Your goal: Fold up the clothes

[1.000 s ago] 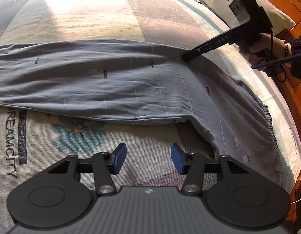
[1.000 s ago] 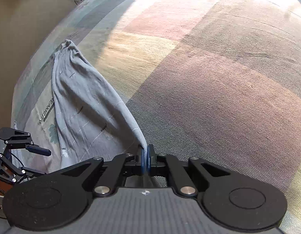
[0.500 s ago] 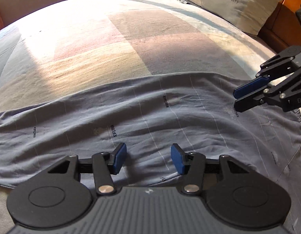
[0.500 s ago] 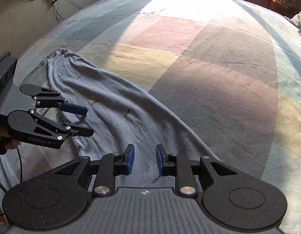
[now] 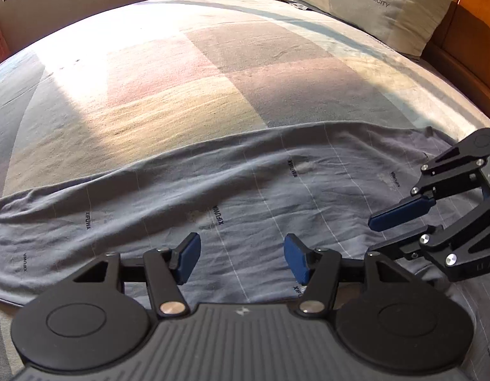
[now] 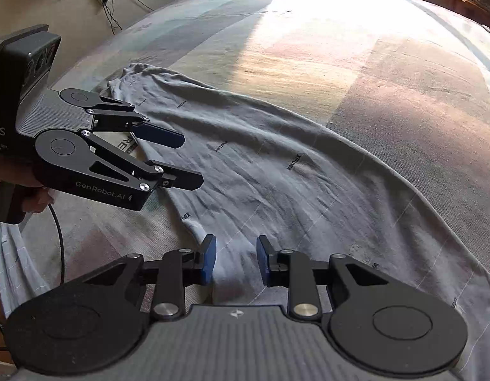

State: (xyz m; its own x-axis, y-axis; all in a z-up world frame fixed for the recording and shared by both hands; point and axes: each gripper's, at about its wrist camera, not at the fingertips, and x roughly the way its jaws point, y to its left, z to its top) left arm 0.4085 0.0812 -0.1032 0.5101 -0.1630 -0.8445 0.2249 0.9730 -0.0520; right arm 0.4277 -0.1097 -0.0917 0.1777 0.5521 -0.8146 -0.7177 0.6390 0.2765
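Observation:
A grey garment [image 5: 213, 197] with thin pale lines and small dark lettering lies flat in a long band across the bed; in the right wrist view [image 6: 276, 171] it runs from far left to near right. My left gripper [image 5: 241, 262] is open and empty just above the garment's near edge; it also shows in the right wrist view [image 6: 184, 158] at the left. My right gripper [image 6: 235, 262] is open and empty over the garment's near end; it shows in the left wrist view [image 5: 394, 231] at the right edge.
The bed has a patchwork cover [image 5: 213, 79] of pink, tan and grey blocks, sunlit at the far side. A pillow [image 5: 372, 3] and a wooden headboard [image 5: 467, 41] are at the far right. A wall with cables [image 6: 102, 3] lies beyond the bed.
The right gripper let go of the garment and opened. The garment settled flat on the bed. Both grippers moved in low over its near edge, close to each other.

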